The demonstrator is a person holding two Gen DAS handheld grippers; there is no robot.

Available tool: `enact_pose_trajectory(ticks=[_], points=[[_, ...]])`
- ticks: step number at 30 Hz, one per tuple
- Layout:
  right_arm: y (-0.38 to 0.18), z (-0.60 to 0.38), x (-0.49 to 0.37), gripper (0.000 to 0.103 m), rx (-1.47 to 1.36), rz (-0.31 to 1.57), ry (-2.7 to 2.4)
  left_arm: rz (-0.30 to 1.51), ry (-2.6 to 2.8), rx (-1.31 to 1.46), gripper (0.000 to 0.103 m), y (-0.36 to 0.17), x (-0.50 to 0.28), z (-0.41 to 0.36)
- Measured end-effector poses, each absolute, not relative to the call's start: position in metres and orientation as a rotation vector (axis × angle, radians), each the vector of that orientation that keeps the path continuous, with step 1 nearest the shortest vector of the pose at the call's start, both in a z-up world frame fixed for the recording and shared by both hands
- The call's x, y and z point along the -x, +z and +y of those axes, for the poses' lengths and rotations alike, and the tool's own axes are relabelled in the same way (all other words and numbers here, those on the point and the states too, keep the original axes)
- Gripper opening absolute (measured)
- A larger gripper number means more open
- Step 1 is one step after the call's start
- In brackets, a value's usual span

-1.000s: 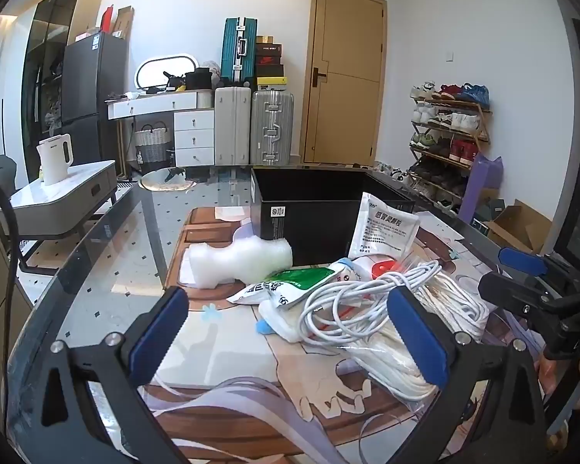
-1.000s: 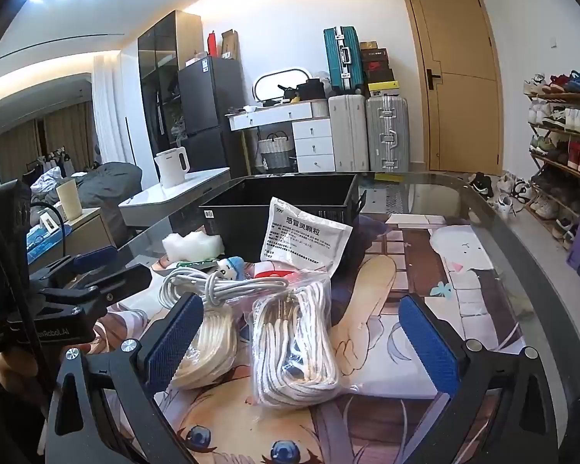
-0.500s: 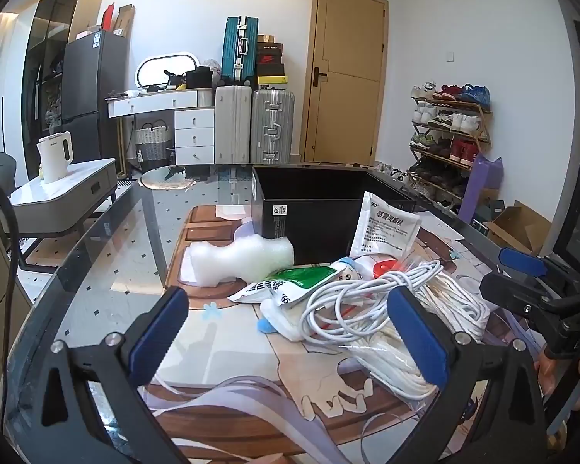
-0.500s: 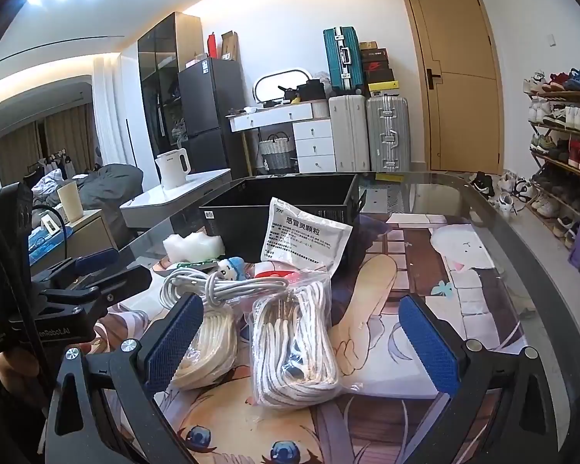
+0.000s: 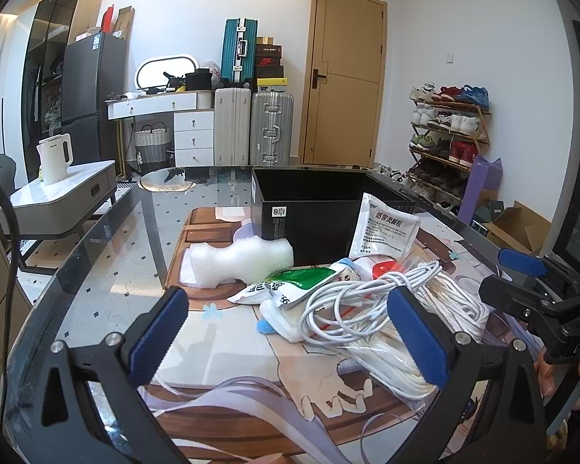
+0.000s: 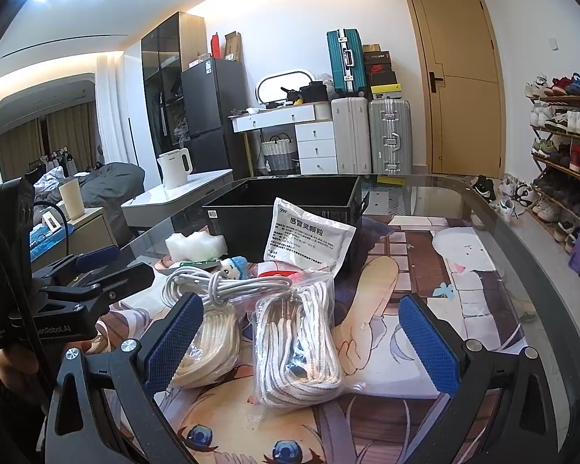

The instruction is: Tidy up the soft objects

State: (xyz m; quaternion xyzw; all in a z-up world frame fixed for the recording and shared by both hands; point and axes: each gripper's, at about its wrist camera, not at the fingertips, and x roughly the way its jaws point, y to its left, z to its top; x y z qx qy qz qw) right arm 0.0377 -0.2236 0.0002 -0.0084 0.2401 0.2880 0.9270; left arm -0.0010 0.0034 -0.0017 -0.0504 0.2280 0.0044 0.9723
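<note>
My left gripper (image 5: 290, 332): my two blue fingers are spread wide apart. Nothing is between them. They hang above the table, just in front of the pile.
My right gripper (image 6: 301, 338): these blue fingers are spread wide too, and they grip nothing. The bag of striped rope lies on the table in the gap between them, but I cannot tell if a finger touches it.
Black box (image 5: 313, 212): it stands at the back of the pile with its top open. I cannot see inside it.
White packet (image 6: 309, 237): flat, with black writing. It leans up against the front of the black box.
Foam piece (image 5: 243, 261): white and bumpy. It lies on the table to the left of the pile, touching the corner of the black box.
Green and white pouch (image 5: 290, 282): it lies in front of the foam piece, partly under the white cable.
White cable (image 5: 352, 301): a loose bundle of loops on top of the pile.
Bag of striped rope (image 6: 297, 340): clear bag, white rope with dark stripes. It is the closest thing to my right gripper.
Bag of cream rope (image 6: 212, 340): it lies just beside the striped one, on its left, partly behind my left finger there.
Little plush toy (image 6: 234, 265): white with a blue hat, behind the cable.
Table (image 5: 108, 270): glass, with a cartoon picture mat (image 6: 406, 278) under the pile.
</note>
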Motion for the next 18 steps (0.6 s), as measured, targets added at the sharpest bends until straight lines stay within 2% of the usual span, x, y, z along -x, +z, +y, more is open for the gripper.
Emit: enact_pose_trajectory(ticks=[18], points=[[0.0023, -0.2223, -0.0356, 0.103, 0.022, 0.486, 0.588, 0.451, 0.011, 0.104, 0.103, 0.0024, 0.0036, 0.0035]])
